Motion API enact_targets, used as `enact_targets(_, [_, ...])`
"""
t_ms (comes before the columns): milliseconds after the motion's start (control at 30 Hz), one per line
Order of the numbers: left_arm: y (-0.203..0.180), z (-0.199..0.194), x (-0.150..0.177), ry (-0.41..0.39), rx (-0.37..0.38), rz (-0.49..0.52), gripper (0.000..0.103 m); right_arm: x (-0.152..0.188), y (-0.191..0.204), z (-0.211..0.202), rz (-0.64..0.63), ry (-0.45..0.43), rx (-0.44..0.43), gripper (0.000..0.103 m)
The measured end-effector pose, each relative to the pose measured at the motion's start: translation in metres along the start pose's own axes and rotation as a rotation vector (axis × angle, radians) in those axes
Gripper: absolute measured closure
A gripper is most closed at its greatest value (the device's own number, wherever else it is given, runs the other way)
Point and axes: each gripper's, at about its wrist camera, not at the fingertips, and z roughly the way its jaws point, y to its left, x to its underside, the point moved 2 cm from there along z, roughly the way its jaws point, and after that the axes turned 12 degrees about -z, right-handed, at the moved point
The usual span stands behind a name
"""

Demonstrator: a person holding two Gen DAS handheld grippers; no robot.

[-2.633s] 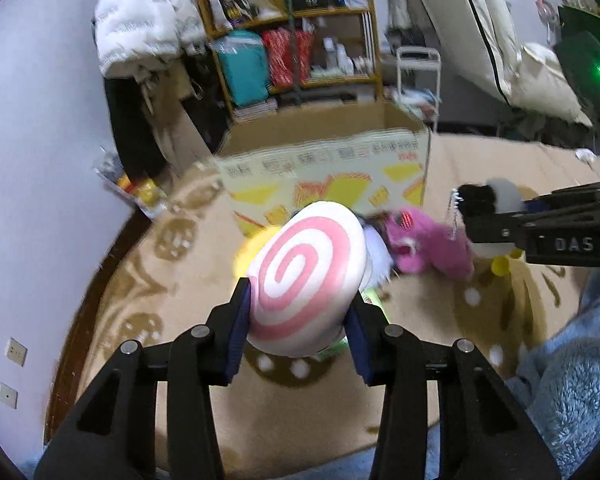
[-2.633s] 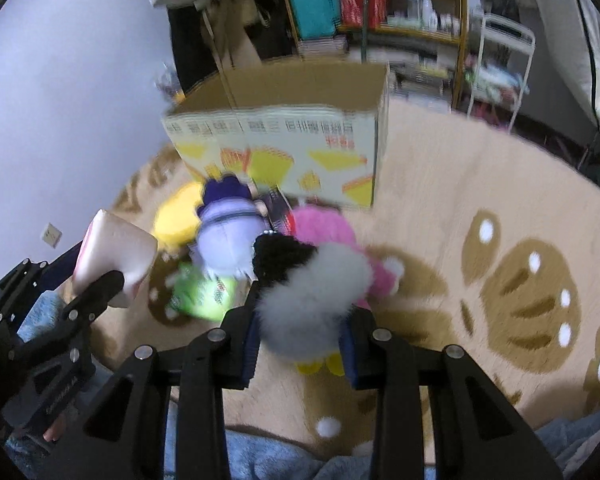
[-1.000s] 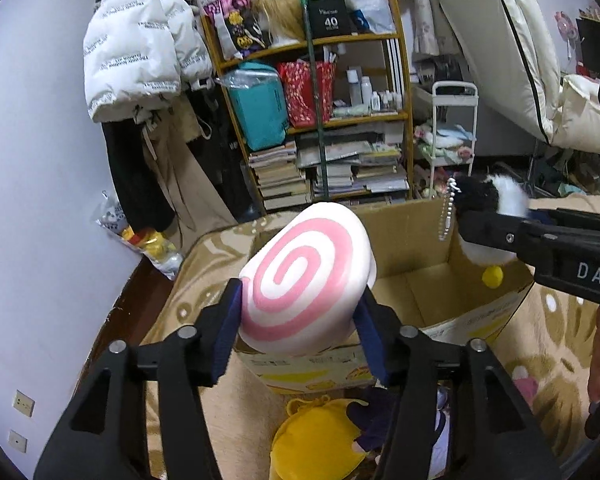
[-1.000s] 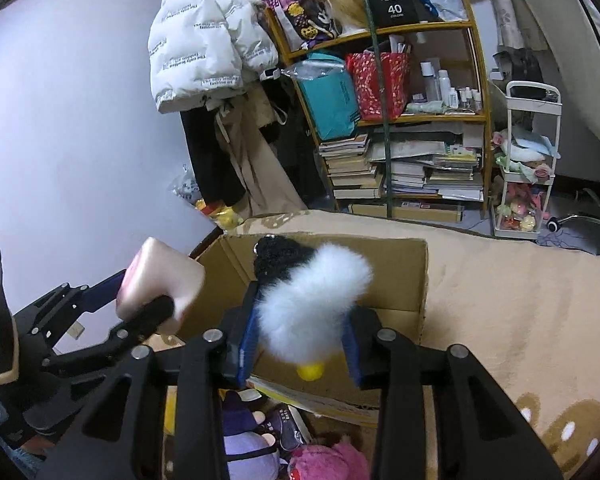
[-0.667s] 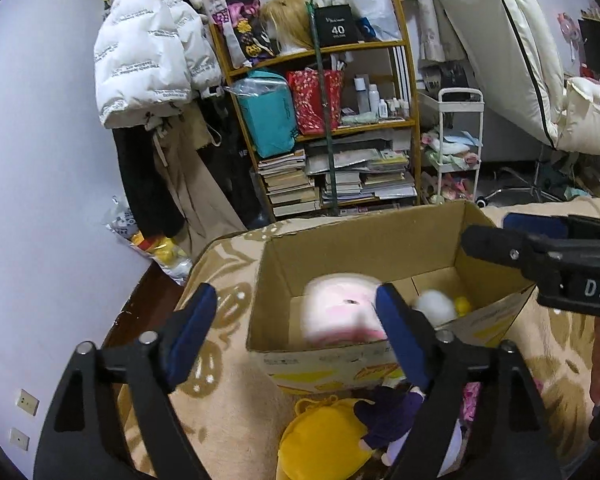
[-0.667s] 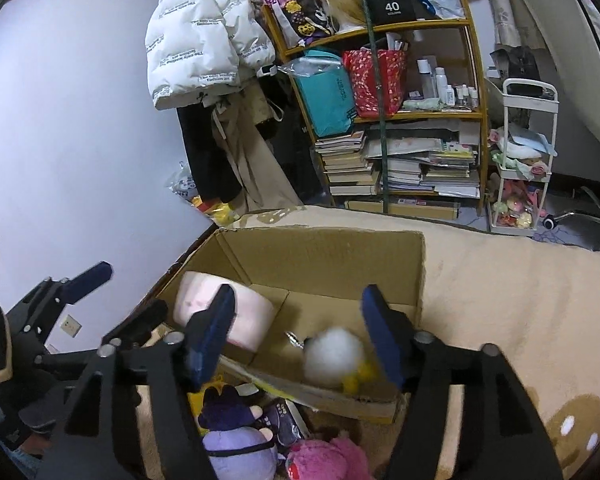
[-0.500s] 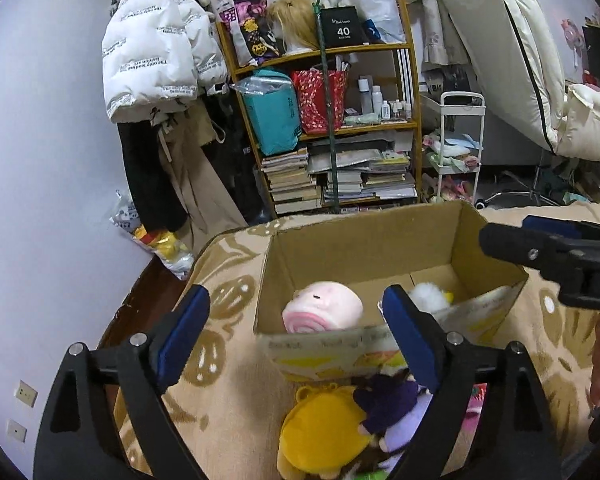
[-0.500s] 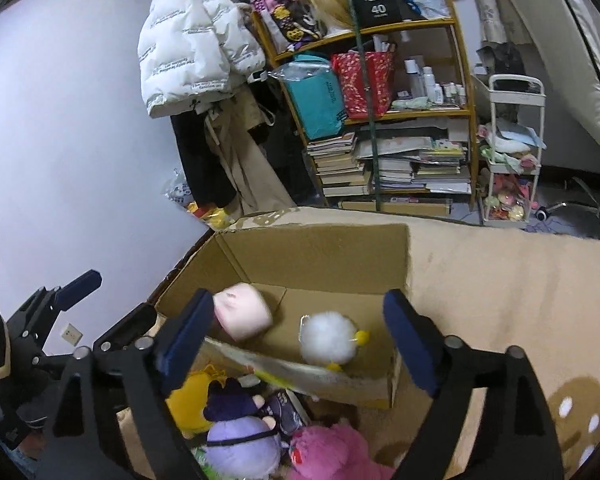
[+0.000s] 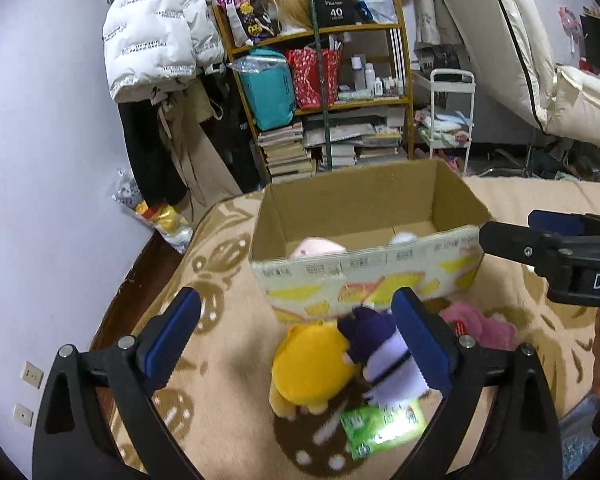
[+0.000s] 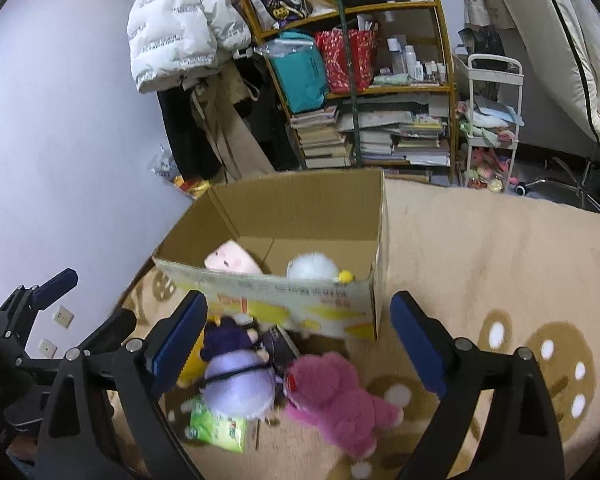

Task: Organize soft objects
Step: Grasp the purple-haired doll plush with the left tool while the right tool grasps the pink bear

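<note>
Fluffy white pompom (image 10: 313, 266) inside stiff corrugated cardboard box (image 10: 300, 312)

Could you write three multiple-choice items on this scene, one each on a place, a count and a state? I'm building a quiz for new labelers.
1. Where is the pink swirl cushion?
A. on the carpet
B. inside the cardboard box
C. on the shelf

2. How many toys lie inside the box?
A. two
B. none
C. four

3. How is the right gripper?
A. shut on a toy
B. open and empty
C. out of view

Answers: 1 B, the pink swirl cushion sits in the cardboard box. 2 A, only the cushion and the white fluffy toy show inside. 3 B, the right gripper has its jaws spread wide, holding nothing.
</note>
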Motion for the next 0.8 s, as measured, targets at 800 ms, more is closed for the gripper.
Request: enact_targets(800, [-0.034, 0.041, 0.053, 0.161, 0.119, 0.011, 0.008, 0.047, -0.011, 0.041, 0.052, 0.207, 0.017, 0.006])
